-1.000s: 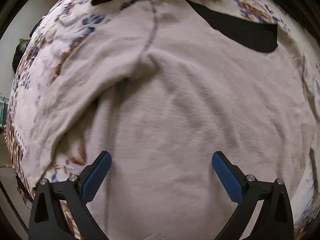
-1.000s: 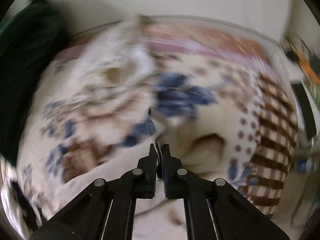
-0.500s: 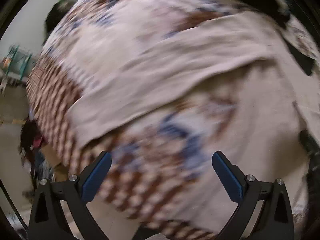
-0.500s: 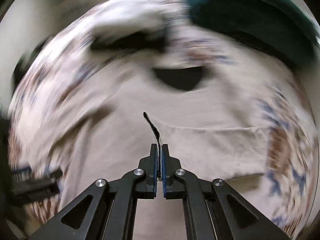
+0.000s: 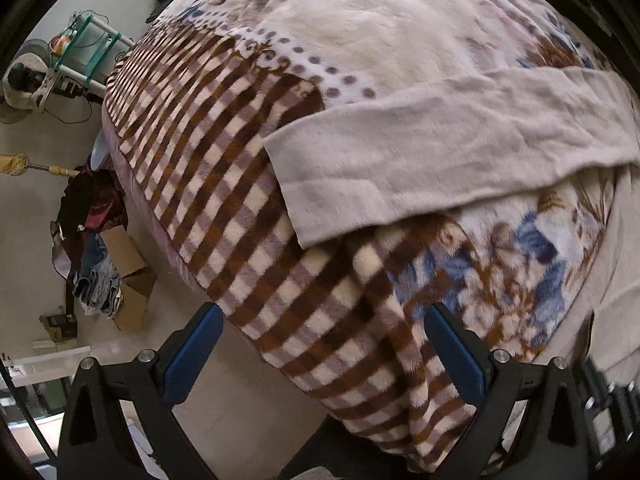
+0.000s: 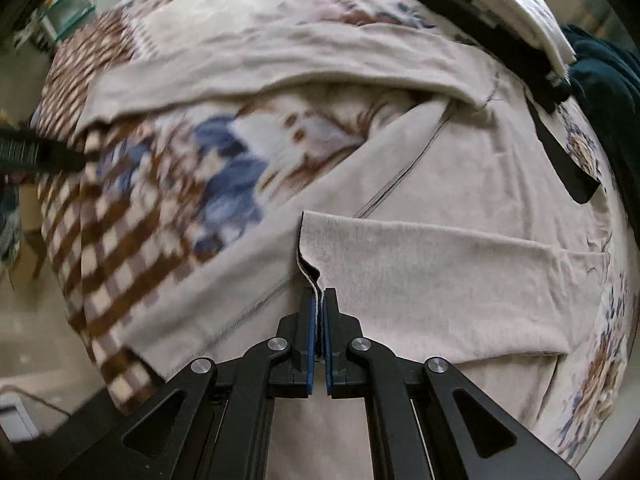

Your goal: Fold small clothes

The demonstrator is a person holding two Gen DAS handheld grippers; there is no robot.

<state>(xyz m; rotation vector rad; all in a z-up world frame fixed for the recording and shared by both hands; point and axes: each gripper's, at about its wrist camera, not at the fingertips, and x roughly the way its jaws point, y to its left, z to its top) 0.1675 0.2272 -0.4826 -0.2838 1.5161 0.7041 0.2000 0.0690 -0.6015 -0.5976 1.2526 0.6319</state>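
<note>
A beige long-sleeved top (image 6: 460,168) lies spread on a patterned blanket (image 6: 132,224). My right gripper (image 6: 319,300) is shut on the cuff of one beige sleeve (image 6: 440,276), which is folded across the top's body. The other sleeve (image 5: 432,140) stretches out flat across the blanket in the left wrist view, its cuff (image 5: 292,184) toward the bed's edge. My left gripper (image 5: 320,344) is open and empty, above the checked blanket edge, below that cuff. It also shows at the left edge of the right wrist view (image 6: 36,156).
The blanket (image 5: 248,184) hangs over the bed's edge. On the floor to the left lie a cardboard box (image 5: 128,276) with a heap of clothes (image 5: 88,216) and a teal rack (image 5: 92,44). Black and white folded clothes (image 6: 504,32) and a dark green garment (image 6: 608,92) lie at the far right.
My left gripper has swung from over the top's body to the outstretched sleeve near the bed edge. My right gripper has carried the pinched sleeve cuff across onto the top's body.
</note>
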